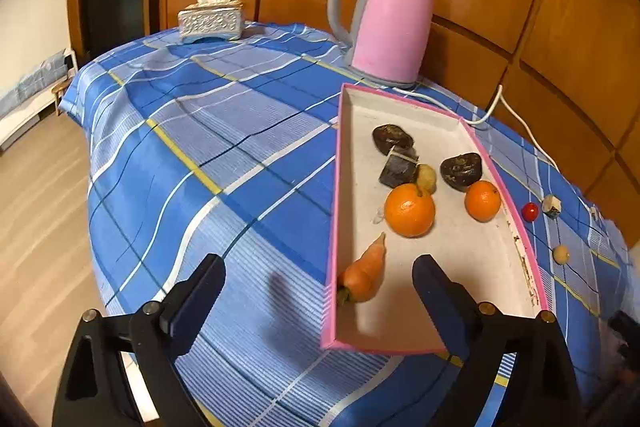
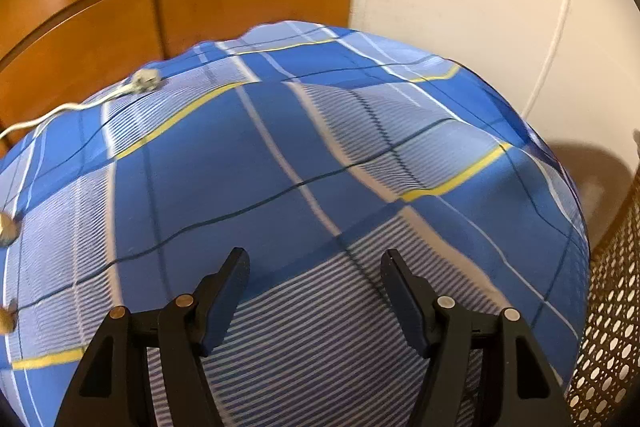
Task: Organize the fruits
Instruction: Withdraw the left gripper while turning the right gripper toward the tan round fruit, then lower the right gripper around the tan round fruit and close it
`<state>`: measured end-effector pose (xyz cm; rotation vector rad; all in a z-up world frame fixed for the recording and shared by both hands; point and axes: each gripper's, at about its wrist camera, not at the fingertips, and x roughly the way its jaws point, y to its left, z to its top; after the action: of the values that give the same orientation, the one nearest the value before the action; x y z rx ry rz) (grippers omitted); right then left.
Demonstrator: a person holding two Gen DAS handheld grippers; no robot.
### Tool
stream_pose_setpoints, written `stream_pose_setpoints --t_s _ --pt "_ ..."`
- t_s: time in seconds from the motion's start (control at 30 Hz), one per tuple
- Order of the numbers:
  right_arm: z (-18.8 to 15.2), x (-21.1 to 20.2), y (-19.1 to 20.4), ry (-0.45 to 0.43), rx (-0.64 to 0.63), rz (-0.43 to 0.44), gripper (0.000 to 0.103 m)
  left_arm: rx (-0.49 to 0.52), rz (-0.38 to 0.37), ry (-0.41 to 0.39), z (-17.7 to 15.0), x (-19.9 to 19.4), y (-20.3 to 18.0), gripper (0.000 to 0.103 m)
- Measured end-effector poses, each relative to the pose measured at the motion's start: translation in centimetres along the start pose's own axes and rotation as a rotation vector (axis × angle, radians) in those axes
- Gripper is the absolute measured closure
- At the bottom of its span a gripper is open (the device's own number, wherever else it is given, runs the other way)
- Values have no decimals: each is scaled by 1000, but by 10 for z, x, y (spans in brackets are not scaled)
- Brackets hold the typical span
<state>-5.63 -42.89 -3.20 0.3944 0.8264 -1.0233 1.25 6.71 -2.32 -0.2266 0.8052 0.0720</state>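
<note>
A pink-rimmed white tray (image 1: pixel 362 115) lies on the blue checked cloth in the left wrist view. In it are a small carrot (image 1: pixel 365 273) at the near left corner, two oranges (image 1: pixel 409 210) (image 1: pixel 482 201), a pale small fruit (image 1: pixel 426 178), two dark fruits (image 1: pixel 392 137) (image 1: pixel 461 167) and a dark cube (image 1: pixel 398 169). My left gripper (image 1: pixel 320 269) stands open above the tray's near end, the carrot lying loose between its fingers. My right gripper (image 2: pixel 315 259) hovers open over bare cloth, holding nothing.
Right of the tray lie a red cherry tomato (image 1: pixel 529 211), a small cube (image 1: pixel 551 205) and a pale round fruit (image 1: pixel 561 254). A pink kettle (image 1: pixel 390 23) with its white cord (image 1: pixel 496 105) and a tissue box (image 1: pixel 211 21) stand at the back. A perforated bin (image 2: pixel 608 307) stands by the table.
</note>
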Motion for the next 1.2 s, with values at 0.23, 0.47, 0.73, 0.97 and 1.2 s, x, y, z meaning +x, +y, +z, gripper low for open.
stream_pose_setpoints --t_s 0.23,0.47,0.73,0.97,1.2 --pt "-4 -4 5 18 -14 55 34 -103 54 33 -6 4 18 6" --pt "-8 -16 28 68 -87 256 34 -88 53 29 -7 7 16 5" --pt "-23 -40 91 131 -282 545 34 -84 54 61 -10 14 15 4" --pt "-23 -56 139 151 -376 688 33 -94 53 75 -11 17 16 4" --pt "-29 -62 183 124 -523 659 28 -91 49 89 -12 22 16 4"
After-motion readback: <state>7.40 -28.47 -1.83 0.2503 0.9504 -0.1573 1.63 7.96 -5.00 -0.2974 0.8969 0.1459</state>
